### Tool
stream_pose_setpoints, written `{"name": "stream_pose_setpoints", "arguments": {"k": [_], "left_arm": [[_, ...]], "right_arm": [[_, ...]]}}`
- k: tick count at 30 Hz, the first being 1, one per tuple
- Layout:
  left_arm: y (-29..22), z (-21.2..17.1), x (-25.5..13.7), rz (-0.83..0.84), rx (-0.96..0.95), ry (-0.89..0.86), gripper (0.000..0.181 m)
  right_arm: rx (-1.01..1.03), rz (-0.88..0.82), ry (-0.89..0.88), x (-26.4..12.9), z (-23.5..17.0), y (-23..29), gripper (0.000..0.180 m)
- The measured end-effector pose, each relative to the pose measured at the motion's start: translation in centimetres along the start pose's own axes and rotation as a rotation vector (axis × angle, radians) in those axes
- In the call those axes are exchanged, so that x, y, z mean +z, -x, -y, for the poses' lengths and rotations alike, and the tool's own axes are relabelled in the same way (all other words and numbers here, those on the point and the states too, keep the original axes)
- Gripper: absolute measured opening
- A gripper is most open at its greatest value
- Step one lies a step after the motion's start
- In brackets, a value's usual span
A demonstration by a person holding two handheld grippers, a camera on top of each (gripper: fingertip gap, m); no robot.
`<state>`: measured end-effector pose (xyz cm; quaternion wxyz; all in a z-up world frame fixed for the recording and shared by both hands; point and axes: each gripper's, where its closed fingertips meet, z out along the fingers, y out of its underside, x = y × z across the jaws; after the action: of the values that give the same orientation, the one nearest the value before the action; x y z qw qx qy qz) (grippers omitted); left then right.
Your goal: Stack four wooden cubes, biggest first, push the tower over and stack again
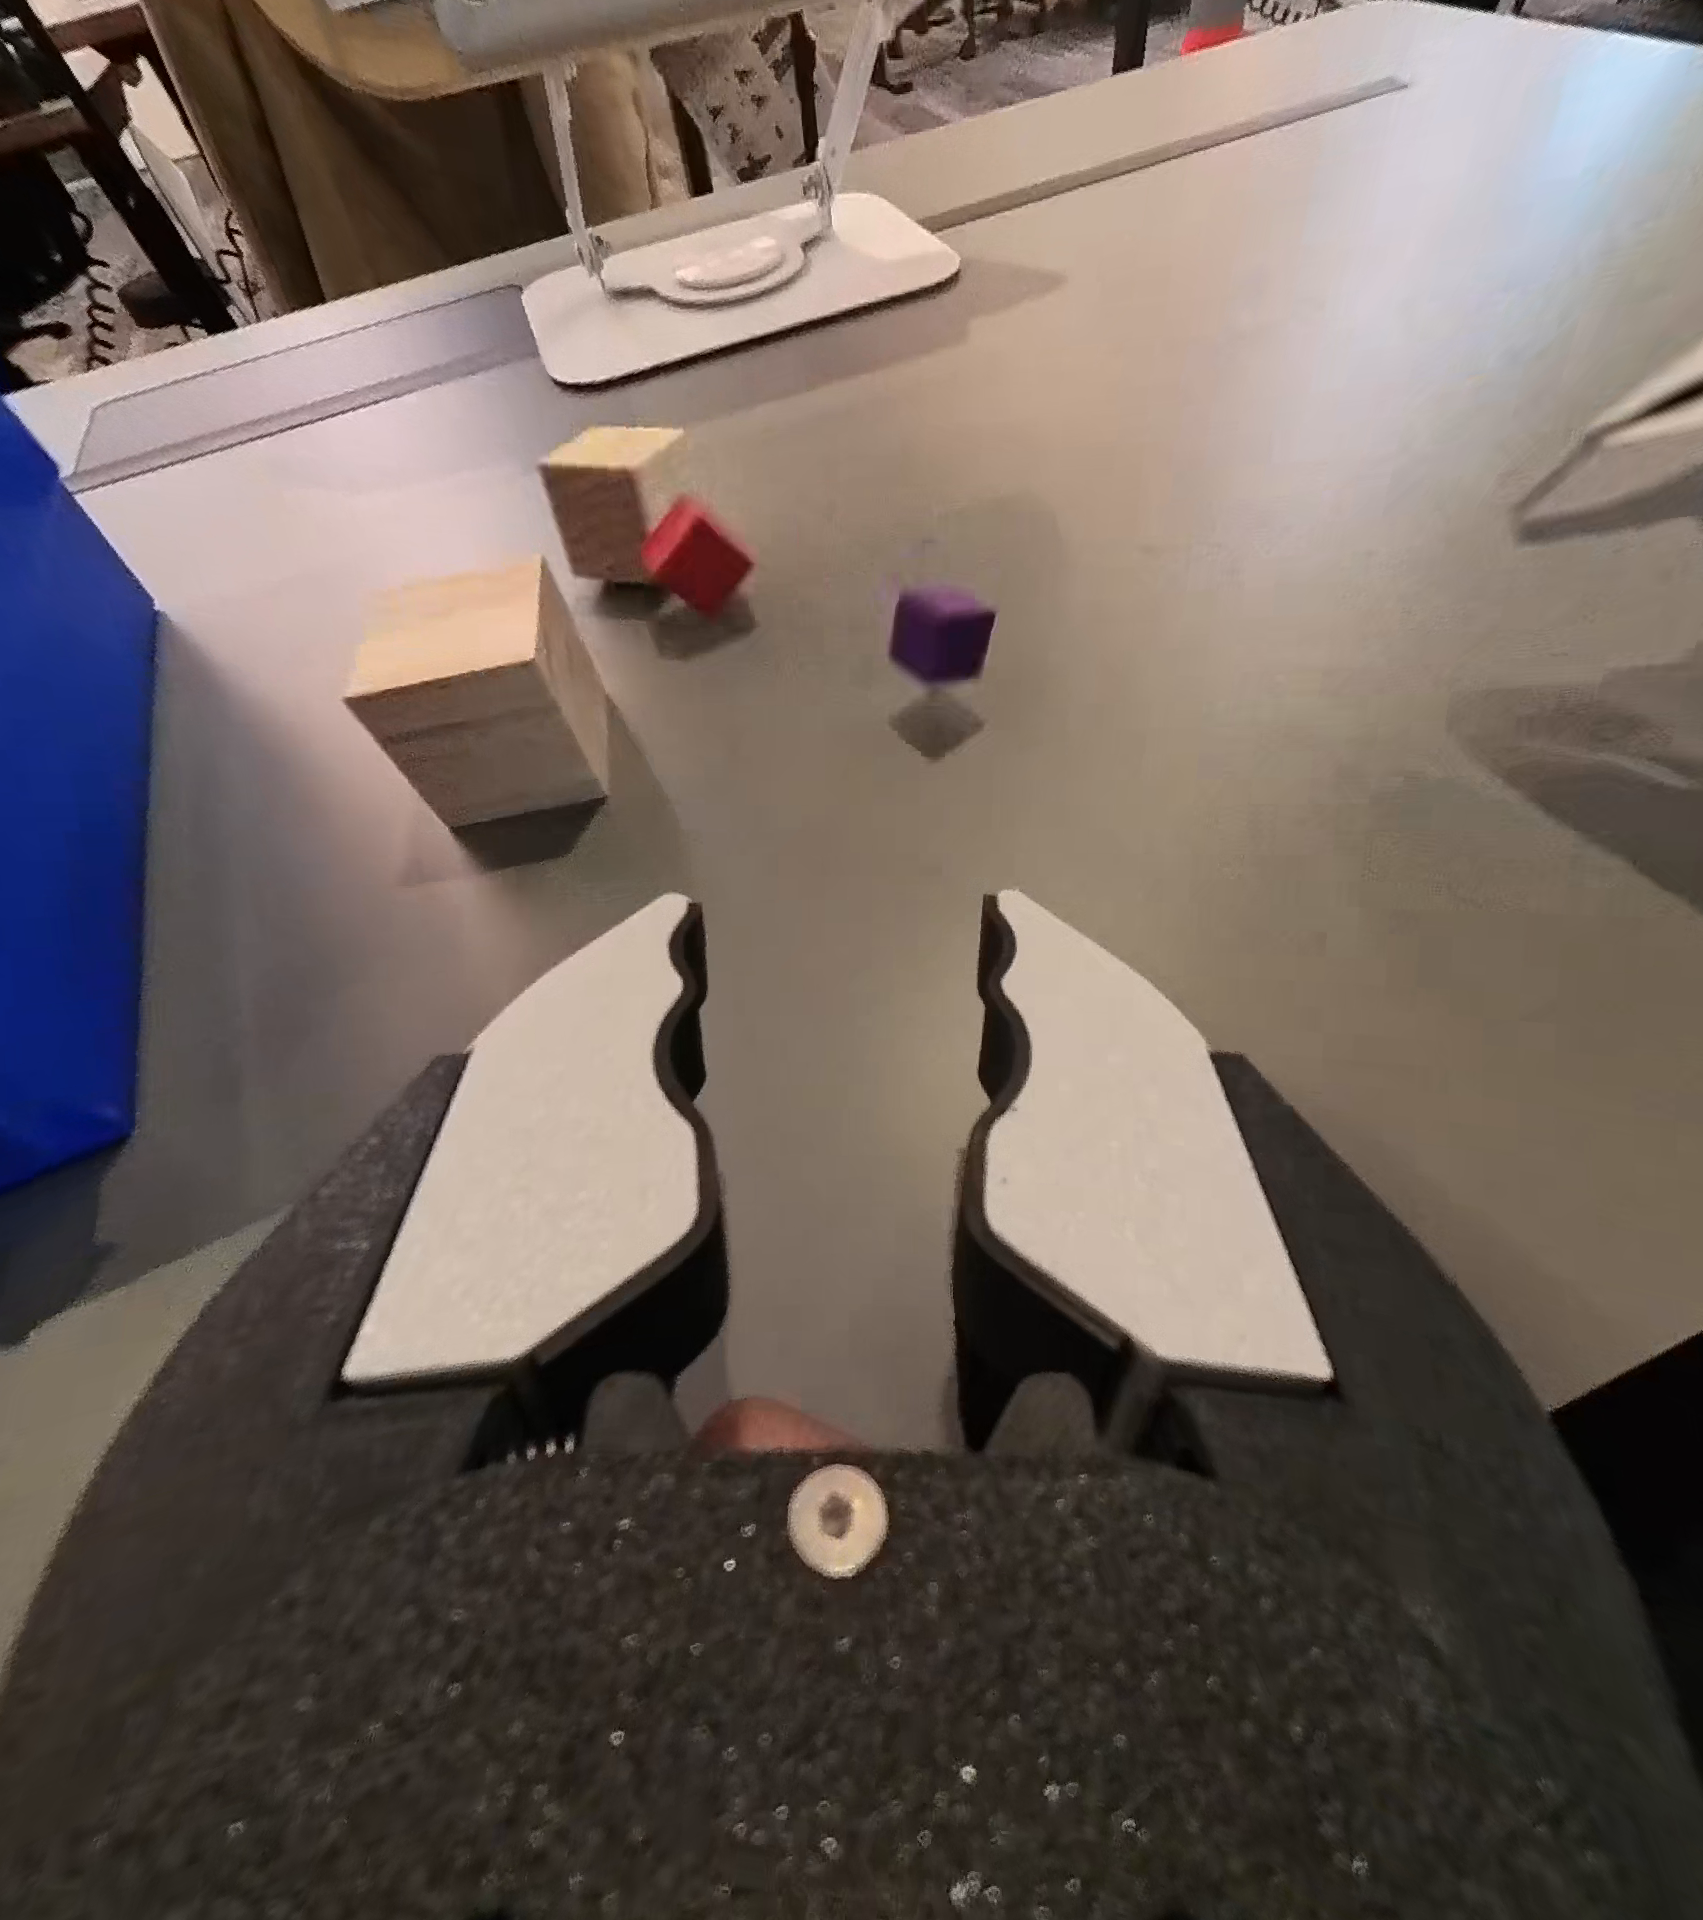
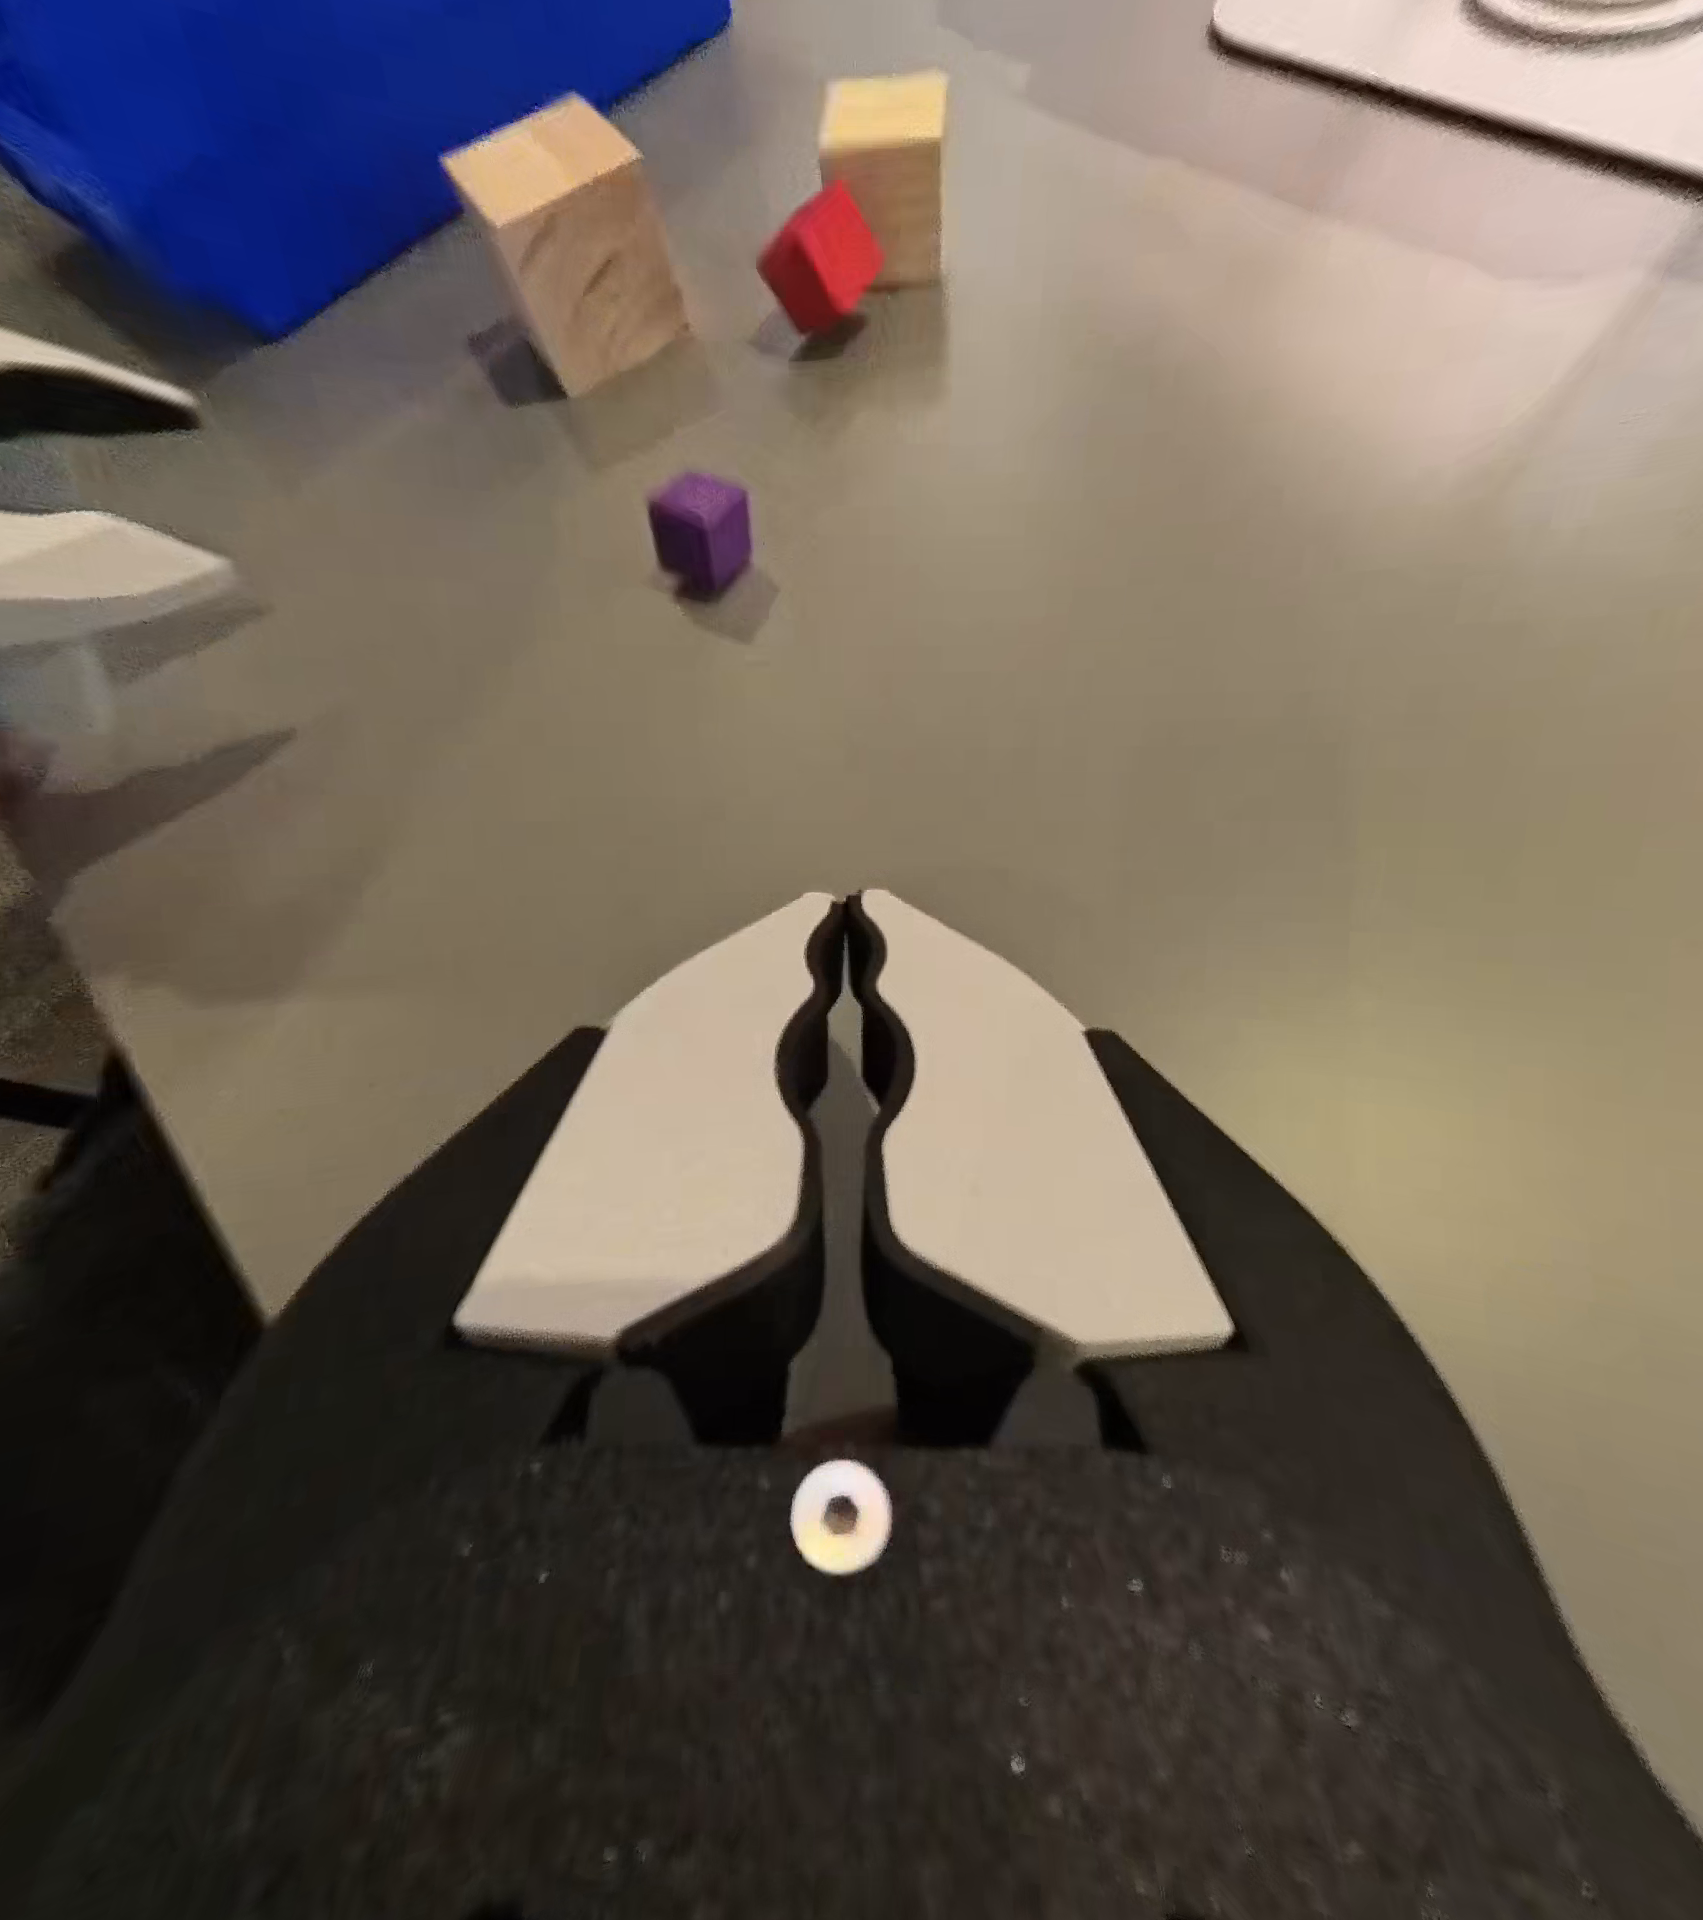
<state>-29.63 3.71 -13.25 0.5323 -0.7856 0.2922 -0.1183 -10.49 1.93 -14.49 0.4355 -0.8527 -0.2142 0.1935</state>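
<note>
Four cubes lie scattered on the grey table (image 1: pixel 1242 623), blurred as if tumbling. The big plain wooden cube (image 1: pixel 483 691) (image 2: pixel 572 244) is tilted at the left. A smaller plain wooden cube (image 1: pixel 610 501) (image 2: pixel 886 171) is behind it, with the red cube (image 1: pixel 696 553) (image 2: pixel 819 258) tipped on a corner against it. The small purple cube (image 1: pixel 938 631) (image 2: pixel 699 532) is apart to the right, seemingly off the surface. My left gripper (image 1: pixel 842 914) is open and empty, short of the cubes. My right gripper (image 2: pixel 847 899) is shut and empty, well back from them; it also shows in the left wrist view (image 1: pixel 1657 447).
A blue bin (image 1: pixel 5 779) (image 2: pixel 286 135) stands at the left by the big cube. A white stand base (image 1: pixel 738 286) (image 2: pixel 1512 83) sits at the table's back. The table's edge runs along the right and near side (image 1: pixel 1605 1382). The grippers' ends are close to 20 centimeters from one another. From my left tips it is roughly 11 centimeters to the big plain wooden cube (image 1: pixel 483 691); from my right, 25 centimeters.
</note>
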Motion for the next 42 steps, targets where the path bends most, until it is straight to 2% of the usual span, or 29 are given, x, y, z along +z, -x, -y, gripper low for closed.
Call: {"name": "stream_pose_setpoints", "arguments": {"k": [1, 5, 8, 9, 12, 35, 40, 42], "left_arm": [[-0.2, 0.0, 0.1, 0.002, 0.009, -0.003, 0.050], [-1.1, 0.2, 0.3, 0.019, 0.062, -0.014, 0.050], [-1.8, 0.9, 0.2, 0.028, 0.084, -0.032, 0.051], [-2.0, 1.2, 0.2, 0.032, 0.087, -0.041, 0.051], [-2.3, 1.8, 0.0, 0.052, 0.092, -0.066, 0.052], [-2.0, 1.4, 0.1, 0.058, 0.073, -0.042, 0.052], [1.9, 3.0, 1.3, 0.156, 0.104, -0.007, 0.047], [4.9, 3.4, 3.3, 0.189, 0.076, 0.083, 0.058]], "right_arm": [[0.004, 0.008, -0.051, -0.9, -0.2, 0.6, 0.000], [-0.066, 0.007, -0.291, -3.8, 1.0, 2.2, 0.010], [-0.087, -0.038, -0.374, -5.0, 1.7, 1.9, 0.016], [-0.066, -0.035, -0.376, -5.0, 1.5, 1.9, 0.025], [-0.063, -0.105, -0.355, -5.3, 1.1, 1.1, 0.035], [-0.148, -0.146, -0.306, -5.3, 0.3, 1.0, 0.033], [-0.171, -0.154, -0.292, -5.2, 0.1, 1.3, 0.032], [-0.172, -0.148, -0.289, -5.1, 0.1, 1.4, 0.032]]}}
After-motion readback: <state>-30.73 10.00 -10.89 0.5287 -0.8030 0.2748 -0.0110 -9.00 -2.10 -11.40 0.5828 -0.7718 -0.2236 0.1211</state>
